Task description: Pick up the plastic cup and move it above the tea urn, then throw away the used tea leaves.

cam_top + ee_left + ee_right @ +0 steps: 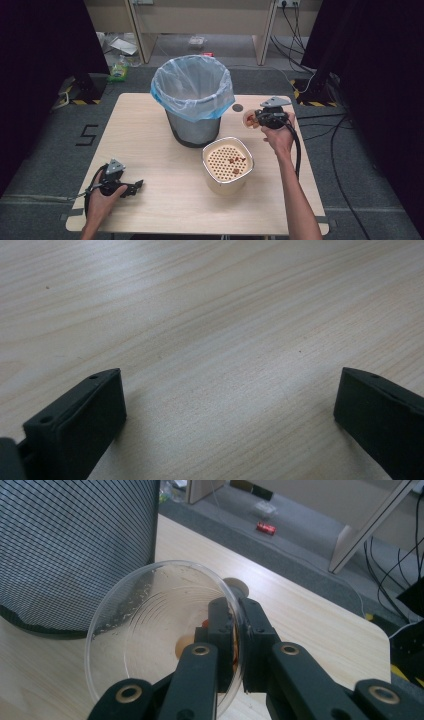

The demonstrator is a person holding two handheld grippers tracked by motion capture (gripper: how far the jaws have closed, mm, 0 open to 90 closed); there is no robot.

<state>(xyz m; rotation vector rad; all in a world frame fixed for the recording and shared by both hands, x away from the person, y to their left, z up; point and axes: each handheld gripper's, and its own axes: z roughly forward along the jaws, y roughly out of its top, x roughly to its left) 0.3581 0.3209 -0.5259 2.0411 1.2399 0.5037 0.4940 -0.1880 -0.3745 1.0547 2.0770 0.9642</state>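
Note:
My right gripper (256, 118) (235, 617) is shut on the rim of a clear plastic bowl (248, 119) (145, 630), one jaw inside and one outside. I hold the bowl tilted above the table's far right, next to the mesh waste bin (192, 95) (75, 545) lined with a blue-edged bag. A few orange scraps (182, 647) lie in the bowl. A white pot with a perforated insert (225, 186) stands in front of the bin, with reddish scraps (235, 161) on the insert. My left gripper (135, 186) (231, 377) rests open on the bare wood at the front left.
A round cable hole (237, 107) (239, 586) sits in the tabletop (150, 145) just behind the bowl. The table's right edge is close to my right hand. Cables (345, 125) and a red can (266, 528) lie on the floor beyond.

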